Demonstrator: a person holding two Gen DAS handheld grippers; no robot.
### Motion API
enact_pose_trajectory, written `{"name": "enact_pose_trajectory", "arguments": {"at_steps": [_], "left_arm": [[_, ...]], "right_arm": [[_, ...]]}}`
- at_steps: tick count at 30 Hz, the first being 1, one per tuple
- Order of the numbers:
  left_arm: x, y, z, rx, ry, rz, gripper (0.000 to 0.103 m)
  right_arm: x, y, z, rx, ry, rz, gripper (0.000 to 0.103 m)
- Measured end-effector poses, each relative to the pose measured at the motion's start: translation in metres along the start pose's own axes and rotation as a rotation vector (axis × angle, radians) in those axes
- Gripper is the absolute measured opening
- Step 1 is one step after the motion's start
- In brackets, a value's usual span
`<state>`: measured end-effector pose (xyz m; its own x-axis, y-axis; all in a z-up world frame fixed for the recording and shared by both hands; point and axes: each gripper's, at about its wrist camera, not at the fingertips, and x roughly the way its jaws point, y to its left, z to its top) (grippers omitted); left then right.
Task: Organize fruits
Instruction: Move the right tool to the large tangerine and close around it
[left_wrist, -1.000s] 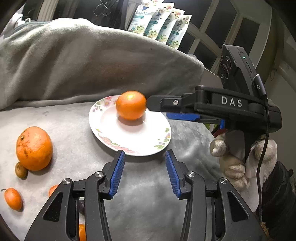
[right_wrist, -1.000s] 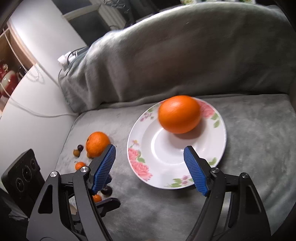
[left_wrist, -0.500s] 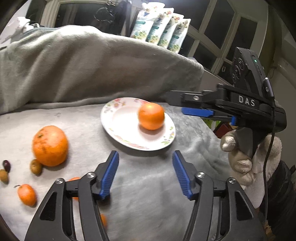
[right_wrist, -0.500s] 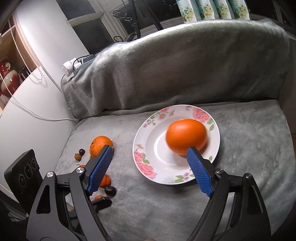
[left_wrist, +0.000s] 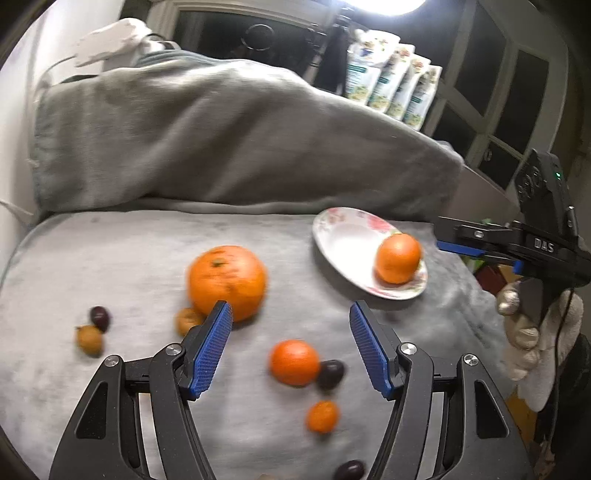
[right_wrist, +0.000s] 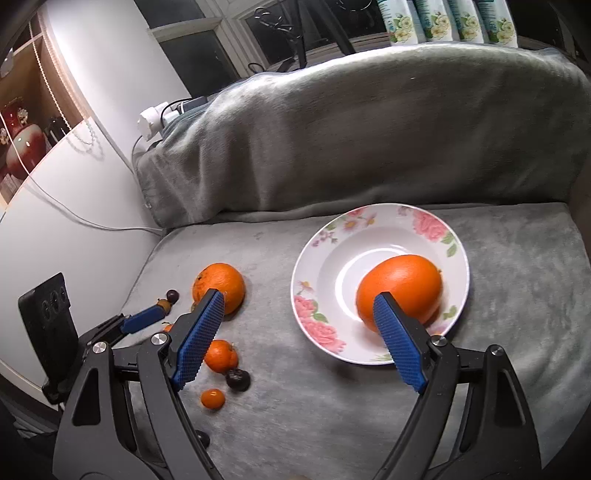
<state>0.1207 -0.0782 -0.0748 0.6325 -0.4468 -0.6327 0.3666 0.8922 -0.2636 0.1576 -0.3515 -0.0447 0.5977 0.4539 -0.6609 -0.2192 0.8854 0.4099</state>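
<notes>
An orange (left_wrist: 397, 258) (right_wrist: 400, 286) lies on a white floral plate (left_wrist: 343, 236) (right_wrist: 321, 277) on the grey blanket-covered seat. A bigger orange (left_wrist: 227, 281) (right_wrist: 221, 283) sits loose to the plate's left, with a small orange (left_wrist: 294, 362) (right_wrist: 219, 355), a smaller one (left_wrist: 322, 416) (right_wrist: 212, 398), dark plums (left_wrist: 330, 374) (right_wrist: 238, 379) and brownish small fruits (left_wrist: 88, 339). My left gripper (left_wrist: 291, 349) is open and empty above the small orange. My right gripper (right_wrist: 299, 341) is open and empty, in front of the plate; it shows from the side in the left wrist view (left_wrist: 476, 242).
The grey blanket (right_wrist: 369, 129) rises over a backrest behind the seat. A white wall and cable (right_wrist: 74, 218) are to the left. Pouches (left_wrist: 391, 92) stand by dark windows behind. The seat's right edge (left_wrist: 476, 295) drops off near the gloved hand (left_wrist: 524, 332).
My left gripper has swung left and back, from facing the plate to over the loose fruits. My right gripper has pulled back from the plate, leaving the orange on it.
</notes>
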Motion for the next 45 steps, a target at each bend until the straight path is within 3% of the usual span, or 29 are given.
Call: {"name": "enact_pose_trajectory", "arguments": {"at_steps": [10, 28, 37, 45], "left_arm": [[0.003, 0.034, -0.001, 0.016, 0.031, 0.074, 0.066], [0.040, 0.048, 0.003, -0.013, 0.114, -0.001, 0.066], [0.050, 0.055, 0.006, -0.040, 0.132, -0.033, 0.066], [0.060, 0.059, 0.010, -0.052, 0.147, -0.060, 0.066]], "right_arm": [[0.017, 0.019, 0.002, -0.024, 0.027, 0.031, 0.085], [0.090, 0.060, 0.014, -0.067, 0.165, 0.126, 0.085], [0.125, 0.063, 0.017, -0.008, 0.239, 0.203, 0.085], [0.149, 0.068, 0.016, 0.017, 0.290, 0.232, 0.073]]}}
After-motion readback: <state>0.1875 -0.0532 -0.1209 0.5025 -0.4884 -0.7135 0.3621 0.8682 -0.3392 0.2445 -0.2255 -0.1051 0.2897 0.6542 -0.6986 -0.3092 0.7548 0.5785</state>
